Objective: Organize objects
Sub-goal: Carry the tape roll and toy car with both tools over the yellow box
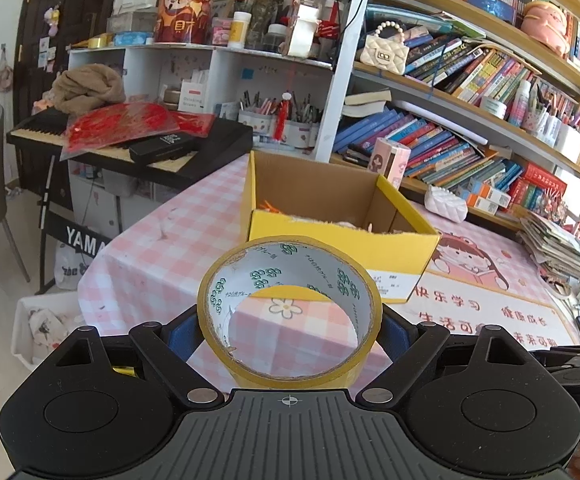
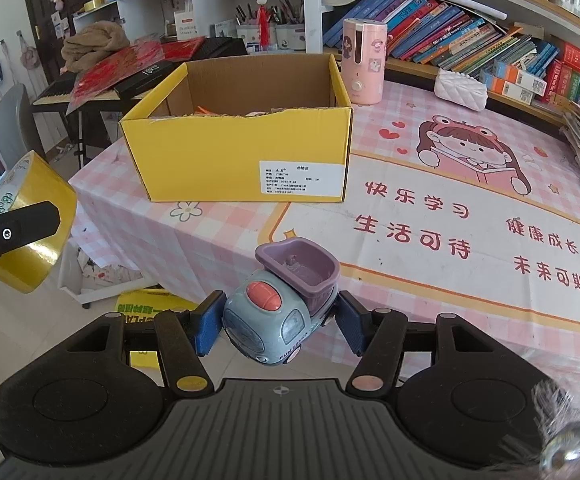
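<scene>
Both grippers loaded, nothing dropped in yet.

Left gripper (image 1: 290, 330): jaws spread wide and clamped on the outer rim of a roll of yellow packing tape with a white printed core (image 1: 290, 316). The roll stands on edge, its hole facing the camera, low centre of the left view. It also shows at the left edge of the right view, off the table edge and well short of the box.

Right gripper (image 2: 278, 326): blue pads clenched on the sides of a small grey-blue plastic toy truck with a purple tipper bed and a coral button (image 2: 280, 304), bottom centre of frame, hanging over the near edge of the pink checked tablecloth (image 2: 218, 236).

Target, I'd judge: the open yellow cardboard box (image 2: 234, 156), upper centre in both views. It already holds something orange, though it is too hidden to identify.

To do the step well:
- Bring one hand in at a time, so the grippers don't clash over the opening.
- Clear the torn front wall before lowering.
- Lower the tape inside before releasing; on edge it will likely roll.
- Place the truck in a free spot, not on the contents.
</scene>
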A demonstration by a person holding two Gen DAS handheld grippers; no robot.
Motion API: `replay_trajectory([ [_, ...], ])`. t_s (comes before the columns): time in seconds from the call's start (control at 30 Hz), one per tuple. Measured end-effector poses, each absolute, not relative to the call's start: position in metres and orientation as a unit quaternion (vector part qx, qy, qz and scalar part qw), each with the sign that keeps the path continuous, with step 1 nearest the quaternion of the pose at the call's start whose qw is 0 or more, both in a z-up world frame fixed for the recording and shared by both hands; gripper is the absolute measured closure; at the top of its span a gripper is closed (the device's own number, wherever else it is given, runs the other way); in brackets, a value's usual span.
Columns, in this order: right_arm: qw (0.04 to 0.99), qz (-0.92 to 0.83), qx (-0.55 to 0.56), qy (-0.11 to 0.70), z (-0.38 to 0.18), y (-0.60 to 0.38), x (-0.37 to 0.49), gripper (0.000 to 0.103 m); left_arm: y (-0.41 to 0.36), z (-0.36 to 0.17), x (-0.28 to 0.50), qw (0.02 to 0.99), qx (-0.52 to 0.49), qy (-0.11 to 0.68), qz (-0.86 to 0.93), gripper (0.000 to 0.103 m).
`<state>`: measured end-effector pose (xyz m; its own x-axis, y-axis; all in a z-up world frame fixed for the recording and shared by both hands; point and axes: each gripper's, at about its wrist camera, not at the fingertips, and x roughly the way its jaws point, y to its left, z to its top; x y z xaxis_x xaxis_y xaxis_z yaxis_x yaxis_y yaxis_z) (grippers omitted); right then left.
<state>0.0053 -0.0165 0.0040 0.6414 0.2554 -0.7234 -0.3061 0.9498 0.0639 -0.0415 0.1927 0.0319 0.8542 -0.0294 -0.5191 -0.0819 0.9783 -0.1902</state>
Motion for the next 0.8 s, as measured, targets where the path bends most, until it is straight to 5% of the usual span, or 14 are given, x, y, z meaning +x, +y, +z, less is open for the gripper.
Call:
replay_trajectory([
  [0.8, 0.929, 0.191, -0.029, 0.315, 0.050, -0.009, 0.119, 0.046, 0.181, 0.064, 0.067, 0.973, -0.068, 0.217, 0.034, 0.014],
])
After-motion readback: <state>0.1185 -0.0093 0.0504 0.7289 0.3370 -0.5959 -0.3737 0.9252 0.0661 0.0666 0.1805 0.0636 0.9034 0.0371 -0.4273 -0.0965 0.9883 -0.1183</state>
